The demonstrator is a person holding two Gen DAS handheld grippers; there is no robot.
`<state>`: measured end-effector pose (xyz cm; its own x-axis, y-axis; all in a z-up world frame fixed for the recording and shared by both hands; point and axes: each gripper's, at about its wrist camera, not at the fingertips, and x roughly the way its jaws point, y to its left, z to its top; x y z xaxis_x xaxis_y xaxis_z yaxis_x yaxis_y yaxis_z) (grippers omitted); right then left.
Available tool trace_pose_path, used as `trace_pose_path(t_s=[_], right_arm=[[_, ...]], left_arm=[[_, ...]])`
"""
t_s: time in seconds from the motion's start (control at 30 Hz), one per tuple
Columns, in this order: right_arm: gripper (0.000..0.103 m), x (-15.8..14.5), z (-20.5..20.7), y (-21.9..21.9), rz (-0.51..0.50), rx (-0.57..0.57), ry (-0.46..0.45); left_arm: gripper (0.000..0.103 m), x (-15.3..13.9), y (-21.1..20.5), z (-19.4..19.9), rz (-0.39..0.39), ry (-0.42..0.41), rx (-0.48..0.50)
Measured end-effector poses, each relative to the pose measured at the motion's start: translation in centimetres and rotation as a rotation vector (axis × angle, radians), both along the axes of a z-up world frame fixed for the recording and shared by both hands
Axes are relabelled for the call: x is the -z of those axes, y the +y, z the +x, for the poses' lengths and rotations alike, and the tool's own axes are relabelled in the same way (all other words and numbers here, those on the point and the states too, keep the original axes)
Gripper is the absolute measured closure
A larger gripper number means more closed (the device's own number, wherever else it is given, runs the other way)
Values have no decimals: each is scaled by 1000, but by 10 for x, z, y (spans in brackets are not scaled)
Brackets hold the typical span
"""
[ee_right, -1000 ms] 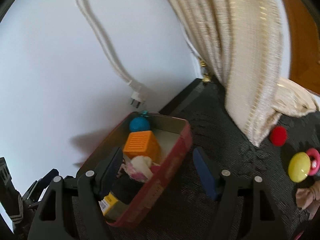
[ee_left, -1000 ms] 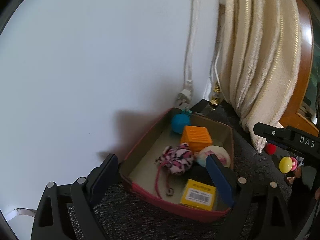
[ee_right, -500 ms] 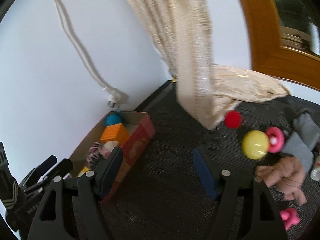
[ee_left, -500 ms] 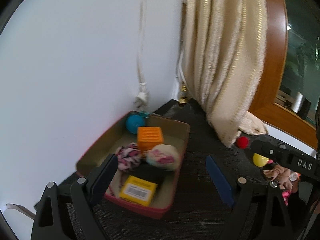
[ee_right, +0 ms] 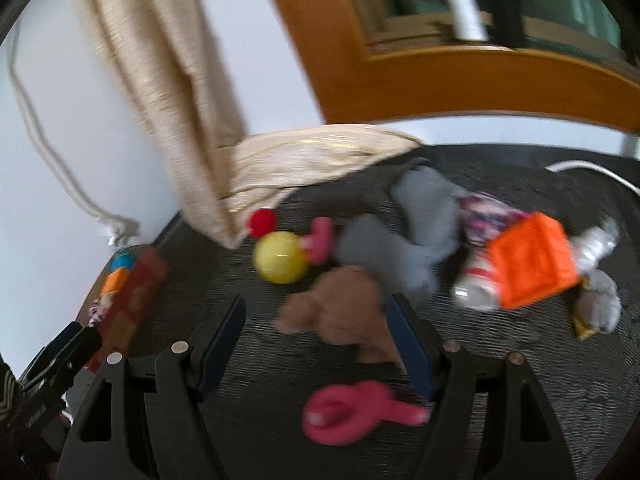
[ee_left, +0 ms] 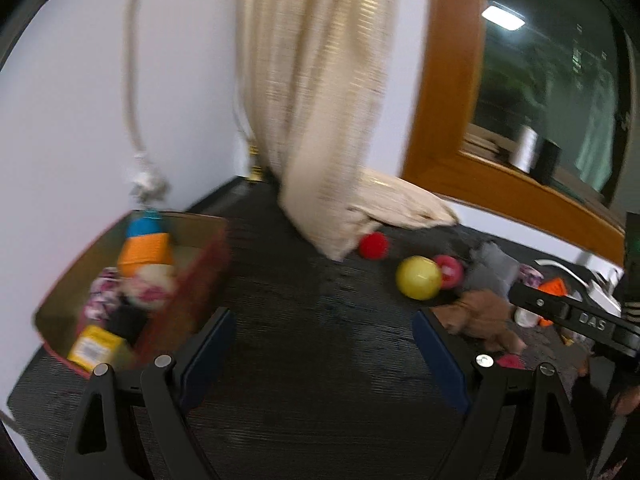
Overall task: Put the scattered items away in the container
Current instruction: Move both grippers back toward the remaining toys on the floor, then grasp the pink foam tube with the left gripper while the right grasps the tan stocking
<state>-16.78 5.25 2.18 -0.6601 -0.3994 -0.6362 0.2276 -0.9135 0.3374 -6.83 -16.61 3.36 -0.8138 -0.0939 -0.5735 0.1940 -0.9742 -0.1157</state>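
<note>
A red cardboard box stands by the white wall and holds several toys. Scattered on the dark carpet are a yellow ball, a red ball, a brown plush, a grey plush, an orange block and a pink ring toy. My left gripper is open and empty over bare carpet, right of the box. My right gripper is open and empty, just in front of the brown plush.
A cream curtain hangs to the floor and pools beside the red ball. A wooden window frame runs along the right. A white cord hangs on the wall above the box. A white cable lies at far right.
Both grippers have swung right, away from the box and toward the scattered toys. The right gripper has come close to the brown plush. Both stay open.
</note>
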Motion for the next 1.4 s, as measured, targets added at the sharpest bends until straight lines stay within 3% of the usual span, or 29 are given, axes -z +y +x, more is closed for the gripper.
trace_pose_path(t_s=[0.17,0.4,0.9,1.23,1.27,1.33,1.4], right_arm=[[27,4,0,29,10,57,22],[27,-1,4,36,91,108,90],[25,10,-16,68,81,207,48],[25,14,-17,62,87,160,42],[25,15,-18,61,78,148,40],[25,16,-19,59,57,122,33],[25,18,-20,57,27,83,17]], left_arm=[[12,7,52,-17,-29,-40,83],[12,21,90,-32,-31,-82,115],[12,55,122,-56,27,-160,272],[12,81,148,-75,-9,-256,393],[15,85,148,-77,-6,-270,395],[38,87,147,-77,15,-272,402],[51,87,145,-76,33,-264,402]])
